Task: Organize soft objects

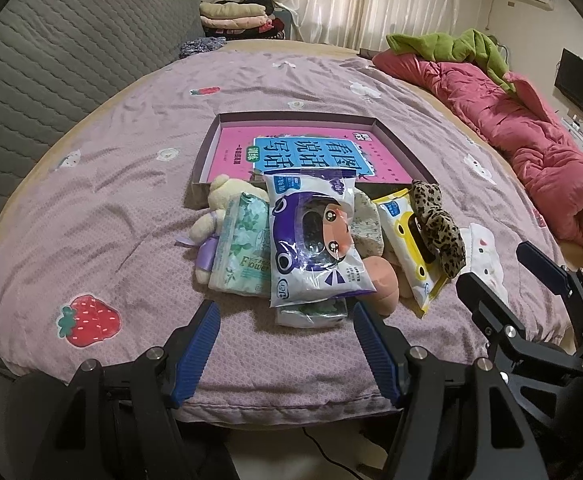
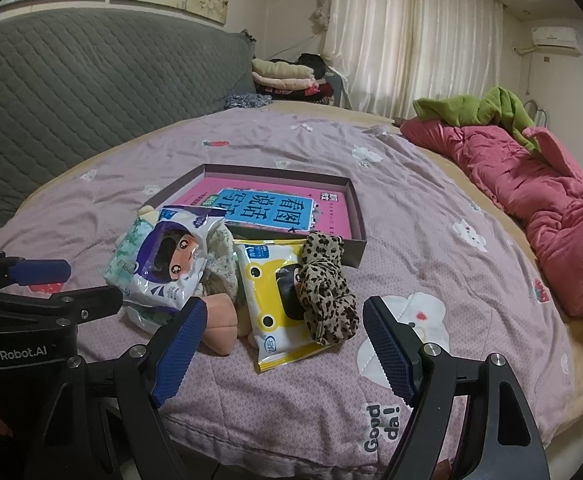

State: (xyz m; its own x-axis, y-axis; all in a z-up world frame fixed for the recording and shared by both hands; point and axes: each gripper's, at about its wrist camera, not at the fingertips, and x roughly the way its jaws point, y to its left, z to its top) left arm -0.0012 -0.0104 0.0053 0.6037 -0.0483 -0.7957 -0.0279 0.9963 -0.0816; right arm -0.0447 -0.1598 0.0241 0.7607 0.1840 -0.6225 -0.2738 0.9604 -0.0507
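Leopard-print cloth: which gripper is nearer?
Right. The right gripper is open just short of the leopard-print cloth, nearly in line with it. The left gripper, also open, sits farther left, facing the purple wipes pack.

Soft things lying heaped on the bed

A purple wipes pack (image 1: pixel 315 240) is topping the pile; a leopard-print cloth (image 1: pixel 437 230) is draping over the yellow pack (image 2: pixel 275 300) at its 3 o'clock.

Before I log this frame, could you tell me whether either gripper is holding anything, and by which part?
Nothing is held. The left gripper and right gripper both hover with jaws open above the bed, short of the pile of soft items.
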